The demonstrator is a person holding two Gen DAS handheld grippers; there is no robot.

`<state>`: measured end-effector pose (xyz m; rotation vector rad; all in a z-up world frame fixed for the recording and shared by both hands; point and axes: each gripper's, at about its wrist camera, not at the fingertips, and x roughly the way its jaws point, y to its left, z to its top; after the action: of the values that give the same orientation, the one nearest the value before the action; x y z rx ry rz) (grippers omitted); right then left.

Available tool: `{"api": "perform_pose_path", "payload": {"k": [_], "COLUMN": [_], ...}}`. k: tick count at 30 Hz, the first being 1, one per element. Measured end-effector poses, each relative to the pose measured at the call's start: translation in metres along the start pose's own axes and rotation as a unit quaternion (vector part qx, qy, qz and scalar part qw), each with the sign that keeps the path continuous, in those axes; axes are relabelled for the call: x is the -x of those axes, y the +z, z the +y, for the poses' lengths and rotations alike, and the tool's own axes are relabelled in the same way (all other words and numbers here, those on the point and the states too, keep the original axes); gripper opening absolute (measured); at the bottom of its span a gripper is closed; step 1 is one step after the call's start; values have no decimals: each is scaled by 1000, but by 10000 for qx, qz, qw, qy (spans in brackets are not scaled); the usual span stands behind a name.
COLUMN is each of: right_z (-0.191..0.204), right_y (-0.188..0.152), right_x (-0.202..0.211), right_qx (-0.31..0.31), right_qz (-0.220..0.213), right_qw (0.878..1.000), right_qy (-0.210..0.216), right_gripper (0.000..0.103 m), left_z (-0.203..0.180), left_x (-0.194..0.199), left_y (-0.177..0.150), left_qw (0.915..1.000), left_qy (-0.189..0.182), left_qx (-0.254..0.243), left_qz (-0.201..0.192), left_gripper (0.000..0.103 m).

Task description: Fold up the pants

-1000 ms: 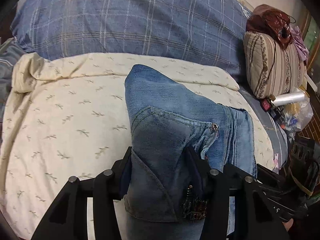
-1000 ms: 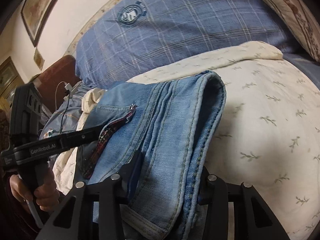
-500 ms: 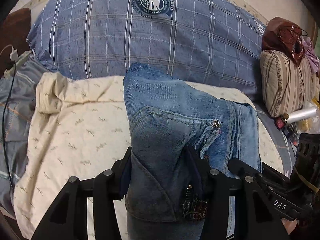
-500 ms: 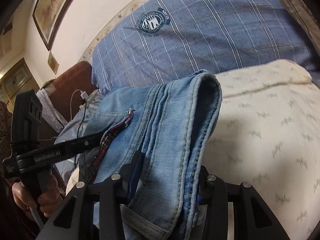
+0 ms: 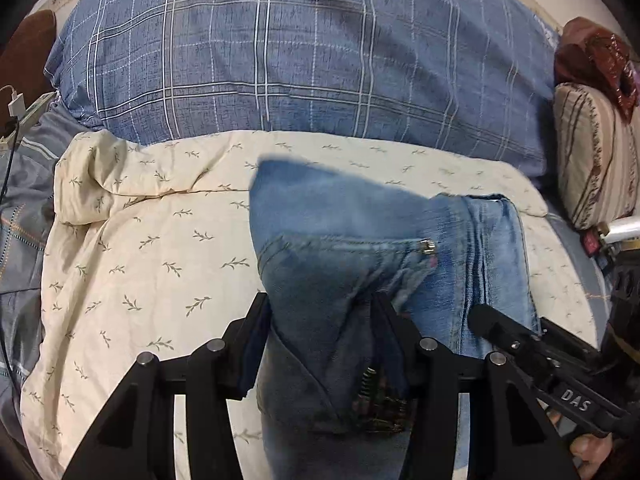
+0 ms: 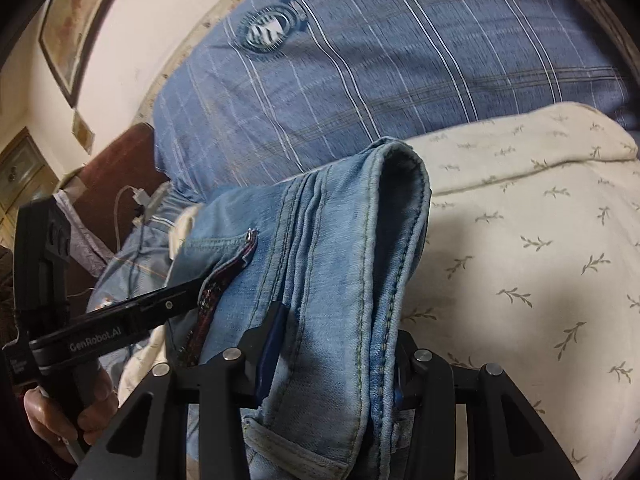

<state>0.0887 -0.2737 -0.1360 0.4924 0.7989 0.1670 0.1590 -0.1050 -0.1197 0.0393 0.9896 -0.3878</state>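
Folded blue jeans (image 5: 344, 248) hang lifted above a cream leaf-print blanket (image 5: 132, 248). My left gripper (image 5: 320, 312) is shut on the thick bundle at the pocket and zipper end. In the right wrist view the same jeans (image 6: 344, 248) bulge up between the fingers of my right gripper (image 6: 340, 336), which is shut on the seam and waistband side. The other tool shows in each view: the right gripper (image 5: 520, 340) at the lower right, the left gripper (image 6: 120, 320) at the left, held by a hand (image 6: 60, 408).
A large blue plaid pillow (image 5: 300, 60) lies beyond the blanket. A striped cushion (image 5: 592, 160) with a dark red bag (image 5: 600, 60) stands at the right, near small bottles (image 5: 620, 228). A charger cable (image 5: 12, 108) and a brown headboard (image 6: 108, 176) are at the left.
Both grippers have carried the jeans farther up the bed toward the plaid pillow, which now fills more of both views. The grips on the jeans are unchanged.
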Motion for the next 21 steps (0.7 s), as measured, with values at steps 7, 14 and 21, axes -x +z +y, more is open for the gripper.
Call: {"api": "perform_pose_path", "payload": {"k": [7, 14, 21], "right_z": [-11, -18, 14], "right_y": [-4, -8, -14], "right_x": [-26, -24, 35], "right_qx": [37, 27, 781], "right_qz": [338, 346, -839], "right_qw": [9981, 9973, 9914], "right_qy": [-506, -649, -631], "right_gripper": [45, 53, 53], "left_z": [-16, 11, 33], "left_x": [-10, -5, 7], "left_y": [3, -10, -29], "left_qw": [9992, 9998, 9994], "left_qy": [-6, 138, 308], "left_qx": [-394, -62, 112], "left_qz": [-66, -91, -106], "left_gripper": [51, 52, 54]}}
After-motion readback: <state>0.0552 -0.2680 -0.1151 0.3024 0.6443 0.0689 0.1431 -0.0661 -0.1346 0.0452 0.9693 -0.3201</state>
